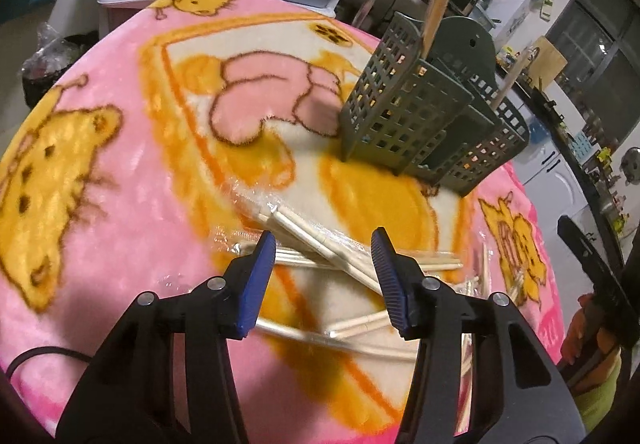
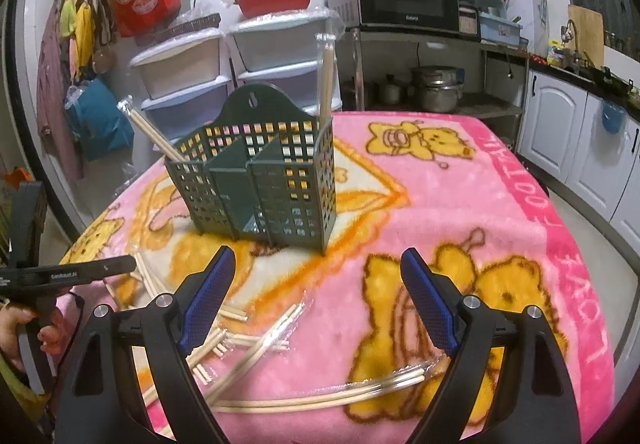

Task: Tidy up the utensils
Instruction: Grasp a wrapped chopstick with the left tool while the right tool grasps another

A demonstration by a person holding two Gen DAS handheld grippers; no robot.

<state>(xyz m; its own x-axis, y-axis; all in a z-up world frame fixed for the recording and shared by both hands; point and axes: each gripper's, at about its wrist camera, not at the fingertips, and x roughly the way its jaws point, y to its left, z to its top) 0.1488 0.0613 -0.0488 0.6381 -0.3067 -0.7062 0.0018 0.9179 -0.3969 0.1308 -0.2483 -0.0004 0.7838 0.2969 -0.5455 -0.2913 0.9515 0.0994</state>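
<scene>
Lighting: indoor, moderately bright, cast from above; colours oversaturated on the fluffy pink and yellow cartoon-print blanket (image 1: 120,171). Shadows: soft dark patches thrown onto the blanket beneath the black left gripper with blue pads (image 1: 323,278); a short shadow laid at the foot of the dark green perforated plastic utensil caddy (image 2: 260,179). Glare: pale sheen noted on the clear wrappers of the loose wooden chopsticks (image 2: 320,392). Blur: motion smear seen across the left wrist view; the right wrist view rendered sharper. Distortion: strong fisheye curvature, black vignette at all corners
</scene>
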